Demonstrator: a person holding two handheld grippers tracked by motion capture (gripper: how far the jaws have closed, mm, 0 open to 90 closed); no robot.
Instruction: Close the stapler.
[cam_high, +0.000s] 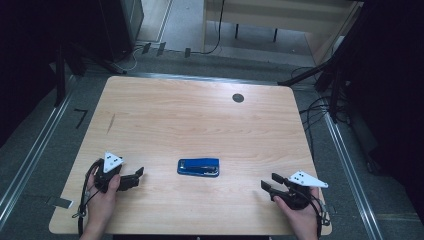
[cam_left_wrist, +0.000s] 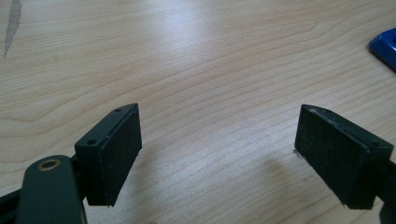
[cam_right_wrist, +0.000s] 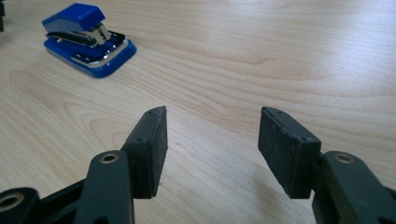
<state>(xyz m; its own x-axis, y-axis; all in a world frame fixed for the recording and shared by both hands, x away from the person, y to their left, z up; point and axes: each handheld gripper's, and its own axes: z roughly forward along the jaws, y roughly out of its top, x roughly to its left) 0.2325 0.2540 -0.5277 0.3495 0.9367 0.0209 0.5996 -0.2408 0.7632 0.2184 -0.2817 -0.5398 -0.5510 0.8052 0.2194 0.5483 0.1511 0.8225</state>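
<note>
Both hand-held grippers sit low at my near edge of the pale wooden table (cam_high: 200, 115); the left gripper (cam_high: 135, 176) is in the person's left hand (cam_high: 100, 197) at the near left, and the right gripper (cam_high: 270, 184) is in the right hand (cam_high: 300, 212) at the near right; each points inward toward the middle. From above I can see the small blue stapler with a chrome base plate (cam_high: 198, 167) lying flat between them, well apart from either, a little nearer the table's front than its centre.

From the left gripper view I read the left gripper (cam_left_wrist: 217, 149) as spread wide, bare wood between its black pads and nothing held; only a blue corner of the stapler (cam_left_wrist: 385, 46) shows at that view's right edge. The right gripper view gives me more; the right gripper (cam_right_wrist: 212, 144) is likewise parted wide and empty, and the stapler (cam_right_wrist: 86, 39) stands whole at upper left, its blue top raised over the silver metal, well ahead of the pads.

The high view alone shows me the dark round grommet (cam_high: 238, 98) near the table's far edge.
</note>
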